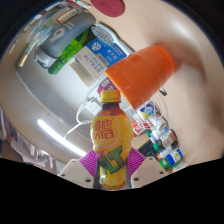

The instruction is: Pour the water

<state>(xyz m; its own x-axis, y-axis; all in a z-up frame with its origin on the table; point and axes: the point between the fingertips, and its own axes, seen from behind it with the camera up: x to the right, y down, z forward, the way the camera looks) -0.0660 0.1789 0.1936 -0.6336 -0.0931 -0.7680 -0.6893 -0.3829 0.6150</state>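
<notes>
A yellow bottle [109, 140] with a yellow cap and a red-and-orange label stood between the gripper's [112, 165] 2 fingers, its lower body caught between the purple pads [92, 163], which pressed against it on both sides, so the gripper was closed on the bottle. The bottle pointed forward along the fingers, its cap toward the scene beyond. Just ahead of the cap and a little to the right, an orange cup [143, 71] lay tilted on its side, its open mouth turned down toward the bottle; whether the 2 touched could not be told. Beyond the cup lay a blue-and-white carton [102, 53] and, left of it, a green bottle [68, 52]. A white cable [86, 112] ran just left of the bottle's neck. To the right of the fingers sat a cluster of small colourful packages [165, 145], too small to identify.
</notes>
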